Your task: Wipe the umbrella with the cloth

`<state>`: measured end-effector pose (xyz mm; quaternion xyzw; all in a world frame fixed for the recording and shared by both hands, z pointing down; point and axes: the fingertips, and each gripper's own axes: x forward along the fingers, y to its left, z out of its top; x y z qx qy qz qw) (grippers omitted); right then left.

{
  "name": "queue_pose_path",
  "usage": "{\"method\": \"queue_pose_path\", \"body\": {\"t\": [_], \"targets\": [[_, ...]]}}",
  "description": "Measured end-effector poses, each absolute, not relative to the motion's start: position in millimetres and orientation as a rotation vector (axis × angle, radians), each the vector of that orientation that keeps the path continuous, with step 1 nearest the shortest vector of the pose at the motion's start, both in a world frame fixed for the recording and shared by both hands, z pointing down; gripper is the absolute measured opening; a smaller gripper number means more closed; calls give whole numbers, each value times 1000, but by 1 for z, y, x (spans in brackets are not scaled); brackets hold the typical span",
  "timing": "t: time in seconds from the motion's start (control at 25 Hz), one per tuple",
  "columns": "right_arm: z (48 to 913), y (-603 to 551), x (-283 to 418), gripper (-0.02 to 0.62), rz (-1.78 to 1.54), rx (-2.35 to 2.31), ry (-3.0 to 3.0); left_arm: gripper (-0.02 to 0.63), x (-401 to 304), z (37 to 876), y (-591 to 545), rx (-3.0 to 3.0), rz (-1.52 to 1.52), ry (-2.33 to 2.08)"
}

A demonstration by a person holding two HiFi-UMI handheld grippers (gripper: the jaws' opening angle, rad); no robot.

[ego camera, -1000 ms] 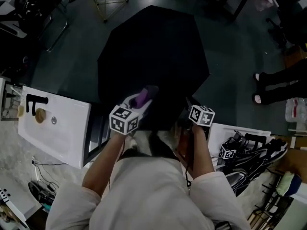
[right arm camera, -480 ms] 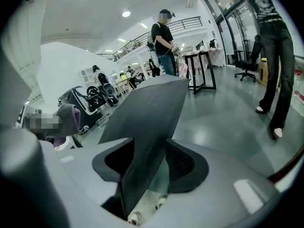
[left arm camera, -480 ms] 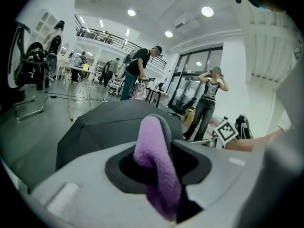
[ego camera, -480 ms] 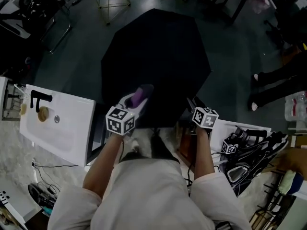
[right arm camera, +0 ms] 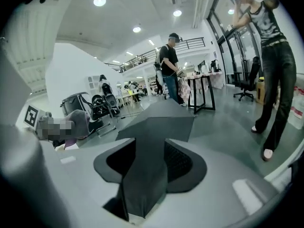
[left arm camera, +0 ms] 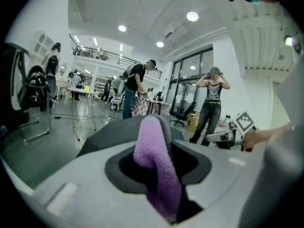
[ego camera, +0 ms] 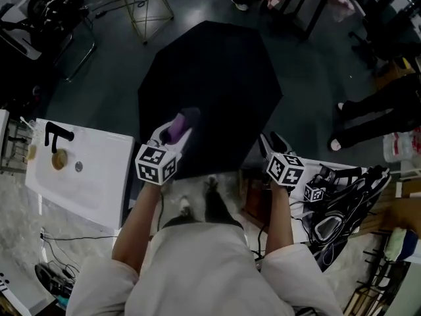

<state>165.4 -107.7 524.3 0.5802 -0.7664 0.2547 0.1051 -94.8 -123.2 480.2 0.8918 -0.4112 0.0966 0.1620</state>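
far left we've got a white washbasin (ego camera: 92, 183), smooth and glossy, with a black tap (ego camera: 56, 135). next, the left gripper (left arm camera: 159, 167): its jaws are pinched tight on the cloth (left arm camera: 153, 151), a fuzzy purple fold with a grey backing that stands up out of the grip in a rounded hump. in the head view it hangs just over the near edge of the umbrella (ego camera: 210, 78), which lies open on the dark floor, a matte black dome of flat panels. over to the right gripper (right arm camera: 148, 165): its jaws are spread and closing, with a creased wedge of black canopy between them, a gap on the left and the ribbed pad (right arm camera: 179, 163) just beside it.
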Motion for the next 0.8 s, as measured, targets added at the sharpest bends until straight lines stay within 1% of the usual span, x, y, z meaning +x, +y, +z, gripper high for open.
{"method": "queue_pose_path", "body": {"t": [0.36,0.72,0.8], "targets": [[422,-53,98,137,518,1666,-2395,141,-143,399,-77,2708,214,-1301],[339,0,46,20,358,1645,-2569,143,-161,342,-29,2817,220,-1394],[320,10,35,14,304,1611,-2599,144,-159,329,-21,2845,202,-1376]]}}
